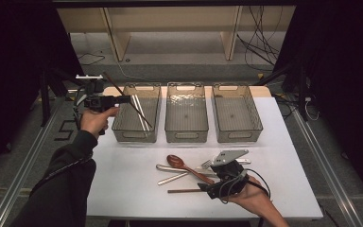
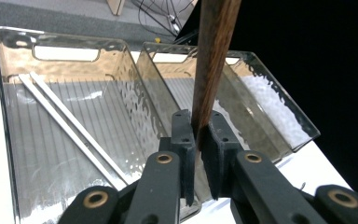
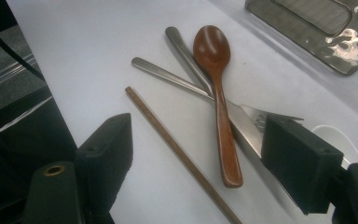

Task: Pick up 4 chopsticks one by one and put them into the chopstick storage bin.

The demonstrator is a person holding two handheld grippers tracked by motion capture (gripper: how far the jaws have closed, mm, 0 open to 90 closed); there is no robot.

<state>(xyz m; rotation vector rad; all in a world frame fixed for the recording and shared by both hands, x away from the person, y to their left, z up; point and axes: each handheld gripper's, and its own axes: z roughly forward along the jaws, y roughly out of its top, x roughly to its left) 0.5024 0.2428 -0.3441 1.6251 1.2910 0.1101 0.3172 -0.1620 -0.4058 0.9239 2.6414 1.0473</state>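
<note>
My left gripper [image 1: 123,99] is shut on a dark wooden chopstick [image 1: 134,108], held slanted above the left clear bin [image 1: 137,134]. In the left gripper view the jaws [image 2: 198,135] pinch the wooden chopstick [image 2: 212,60], which rises steeply out of them. Two metal chopsticks [image 2: 65,121] lie in the left bin [image 2: 9,116] below. My right gripper [image 1: 210,176] hovers open over loose cutlery near the table's front. Between its spread jaws [image 3: 200,154] lie a second wooden chopstick [image 3: 177,154], a wooden spoon [image 3: 219,93] and a metal fork [image 3: 256,116], none touched.
Three clear bins stand in a row at the back of the white table [image 1: 137,189]: left, middle [image 1: 186,135] and right [image 1: 238,135]. Metal handles [image 1: 172,178] cross under the wooden spoon [image 1: 182,165]. Shelving and cables lie beyond the table.
</note>
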